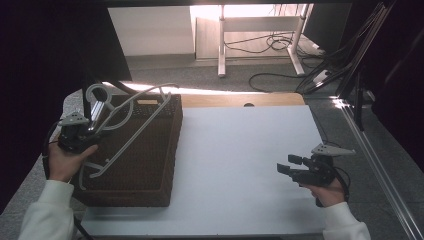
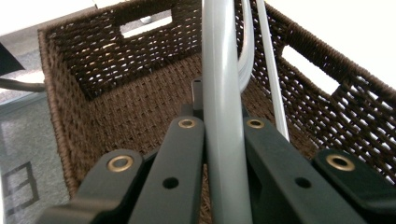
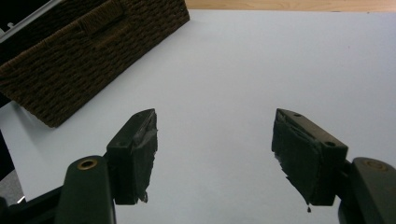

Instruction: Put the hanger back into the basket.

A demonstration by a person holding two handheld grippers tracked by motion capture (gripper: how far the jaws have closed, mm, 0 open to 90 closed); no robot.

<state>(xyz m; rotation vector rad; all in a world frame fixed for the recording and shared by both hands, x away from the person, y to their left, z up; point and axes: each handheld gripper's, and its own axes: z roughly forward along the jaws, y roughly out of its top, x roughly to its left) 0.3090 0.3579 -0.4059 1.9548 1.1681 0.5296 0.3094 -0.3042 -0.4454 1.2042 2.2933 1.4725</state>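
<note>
basket: dark brown woven wicker, rough
hanger: my fingers feel smooth grey plastic, slight sheen
table: white, matt, smooth

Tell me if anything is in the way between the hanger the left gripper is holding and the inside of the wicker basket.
Nothing visible blocks it. The left gripper is shut on the grey hanger, which hangs over the open top of the wicker basket. The basket floor below looks bare in the left gripper view.

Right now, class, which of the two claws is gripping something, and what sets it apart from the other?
The left claw, at the wicker basket: it is shut on a grey clothes hanger. The right claw hangs open over the white table, nothing between its pads.
</note>
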